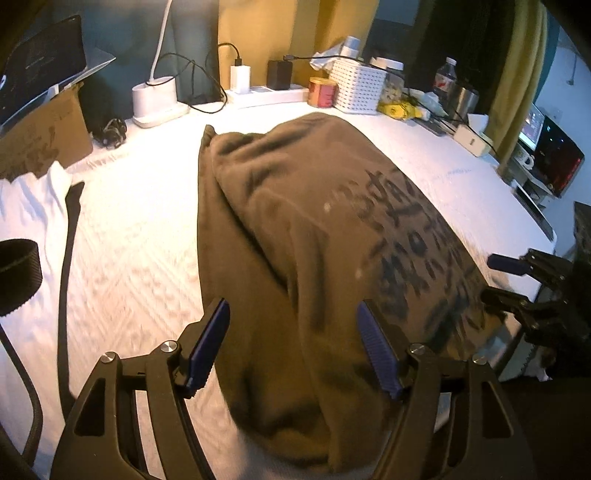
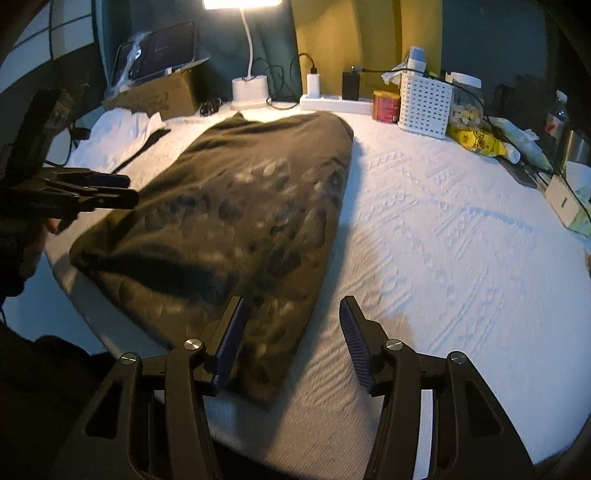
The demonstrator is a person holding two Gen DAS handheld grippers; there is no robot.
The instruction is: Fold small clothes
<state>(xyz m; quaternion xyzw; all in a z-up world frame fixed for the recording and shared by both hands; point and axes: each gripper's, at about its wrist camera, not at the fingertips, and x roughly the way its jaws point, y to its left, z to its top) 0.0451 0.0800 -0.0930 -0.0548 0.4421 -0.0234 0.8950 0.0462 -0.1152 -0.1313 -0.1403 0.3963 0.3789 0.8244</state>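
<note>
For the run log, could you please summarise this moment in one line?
shirt: partly folded, on table | left gripper: open, over shirt | right gripper: open, at shirt's edge

This is a lived-in home room, likely a bedroom or study corner, where a table under a white embossed cloth [image 2: 461, 229] serves as desk and dumping spot. Along its far edge stand a white gooseneck desk lamp [image 2: 249, 86], a white power strip with chargers plugged in [image 2: 334, 101], a white perforated plastic basket [image 2: 424, 105], a red tin can [image 2: 386, 106] and a brown cardboard box carrying a dark tablet [image 2: 155, 83]. Mustard-yellow curtains [image 1: 280, 33] hang behind, and glowing screens on a low stand [image 1: 550, 155] show off to the right.
</note>
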